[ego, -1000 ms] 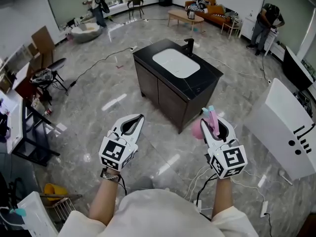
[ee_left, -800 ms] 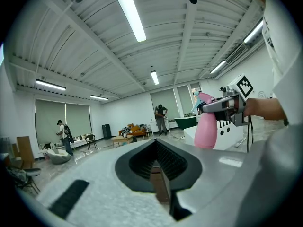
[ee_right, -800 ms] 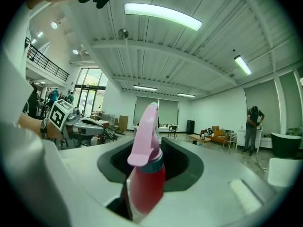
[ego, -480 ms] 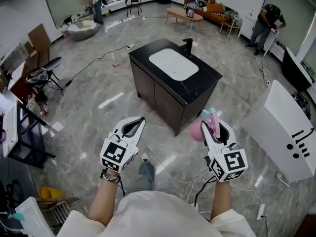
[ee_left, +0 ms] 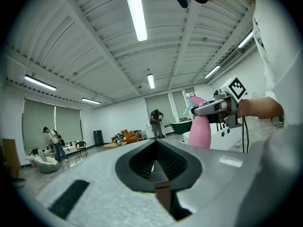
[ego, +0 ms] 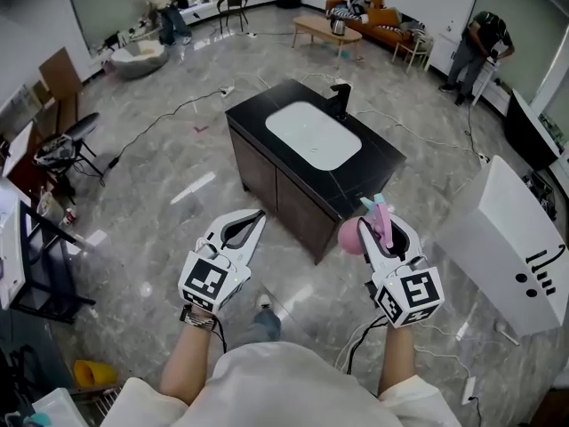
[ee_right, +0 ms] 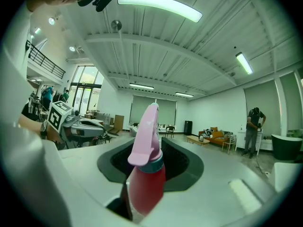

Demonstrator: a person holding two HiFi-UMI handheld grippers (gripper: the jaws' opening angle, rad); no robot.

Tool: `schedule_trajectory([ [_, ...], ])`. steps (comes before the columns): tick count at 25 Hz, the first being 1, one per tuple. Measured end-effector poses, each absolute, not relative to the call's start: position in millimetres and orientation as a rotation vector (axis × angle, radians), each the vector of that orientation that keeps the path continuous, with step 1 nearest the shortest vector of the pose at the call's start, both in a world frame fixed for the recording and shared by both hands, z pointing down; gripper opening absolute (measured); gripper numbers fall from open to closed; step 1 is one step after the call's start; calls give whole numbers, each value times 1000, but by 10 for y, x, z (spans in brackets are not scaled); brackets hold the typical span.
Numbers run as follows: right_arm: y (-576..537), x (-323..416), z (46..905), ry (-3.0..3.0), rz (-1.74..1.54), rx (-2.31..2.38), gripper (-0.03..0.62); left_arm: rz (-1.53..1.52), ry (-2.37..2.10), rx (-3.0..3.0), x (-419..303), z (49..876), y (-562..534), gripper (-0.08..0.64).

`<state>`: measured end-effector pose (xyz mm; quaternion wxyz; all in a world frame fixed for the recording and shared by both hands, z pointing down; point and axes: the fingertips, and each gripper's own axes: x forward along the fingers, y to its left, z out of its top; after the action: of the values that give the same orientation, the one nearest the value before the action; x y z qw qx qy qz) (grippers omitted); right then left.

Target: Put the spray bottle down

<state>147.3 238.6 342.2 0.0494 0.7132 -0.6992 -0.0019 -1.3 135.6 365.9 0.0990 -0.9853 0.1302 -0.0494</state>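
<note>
The pink spray bottle (ego: 349, 236) with its pale blue nozzle is carried upright between the jaws of my right gripper (ego: 378, 225), which is shut on it. In the right gripper view the bottle (ee_right: 147, 183) fills the middle, its pink trigger head rising above the jaws. My left gripper (ego: 252, 220) is held level beside it at the left, shut and empty; its own view shows the jaws (ee_left: 154, 145) meeting, with the bottle (ee_left: 199, 129) off to the right. Ahead stands a dark cabinet with a black counter (ego: 373, 149), a white basin (ego: 313, 135) and a black faucet (ego: 340, 98).
A white panel (ego: 507, 238) leans at the right. Cables (ego: 360, 336) trail over the grey marble floor near my feet. A black desk (ego: 31, 265) stands at the left. People work at the far back left (ego: 160, 7) and back right (ego: 476, 43).
The view has advanced toward the cabinet, which now lies closer to both grippers. Both grippers keep their pose, the bottle still held in the right one.
</note>
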Motion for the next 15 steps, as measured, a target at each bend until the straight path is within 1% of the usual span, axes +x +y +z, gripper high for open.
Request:
schedule_trajectory([
  [15, 994, 1651, 3282, -2115, -22, 2198, 147, -133, 374, -2931, 231, 3568, -86, 3],
])
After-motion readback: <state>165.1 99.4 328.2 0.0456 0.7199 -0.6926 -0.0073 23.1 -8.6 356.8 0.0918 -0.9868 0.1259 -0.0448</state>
